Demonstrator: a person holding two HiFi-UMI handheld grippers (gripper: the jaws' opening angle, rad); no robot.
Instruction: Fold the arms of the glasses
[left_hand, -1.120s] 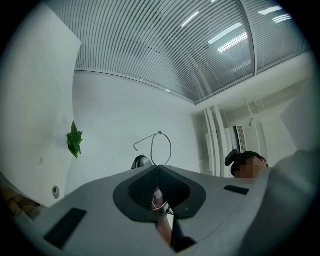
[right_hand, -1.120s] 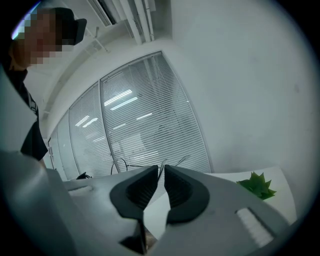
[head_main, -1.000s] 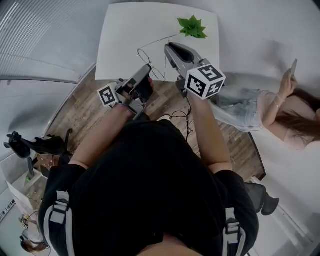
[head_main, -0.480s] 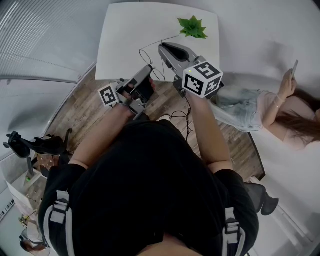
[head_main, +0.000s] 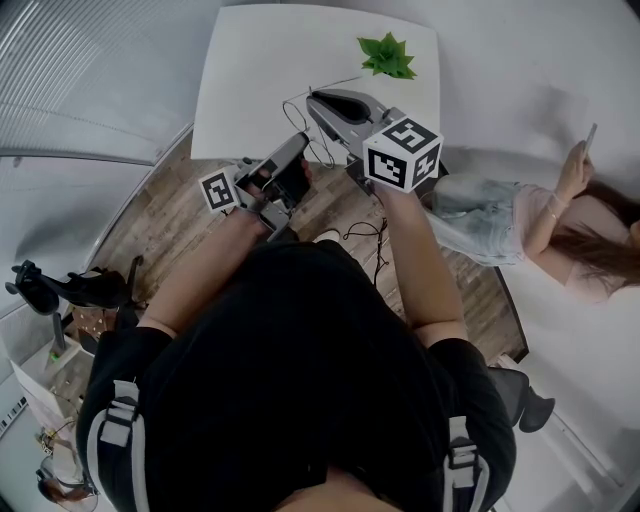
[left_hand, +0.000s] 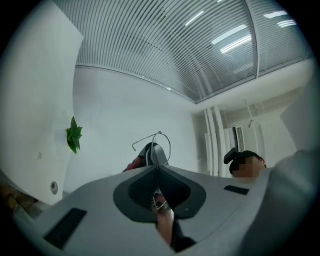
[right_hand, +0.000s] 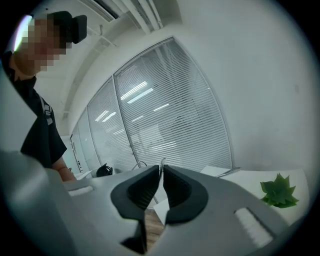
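Note:
The thin wire glasses (head_main: 296, 112) hang in the air over the near edge of the white table (head_main: 240, 90). My left gripper (head_main: 298, 138) is shut on them from below; in the left gripper view a wire piece sits pinched between its pads, and a lens rim (left_hand: 160, 140) rises above the jaw tips (left_hand: 158, 167). My right gripper (head_main: 313, 100) reaches in from the right and is shut on a thin wire of the frame, which stands between its tips (right_hand: 161, 169). One glasses arm (head_main: 335, 80) still sticks out toward the plant.
A small green plant (head_main: 385, 55) stands at the table's far right and also shows as a plant (right_hand: 279, 191) in the right gripper view. A person (head_main: 560, 215) sits at the right holding a phone. A cable (head_main: 365, 235) lies on the wooden floor below my hands.
My right gripper has swung left toward the left gripper's tips, taking the wire of the glasses with it. The left gripper has stayed put.

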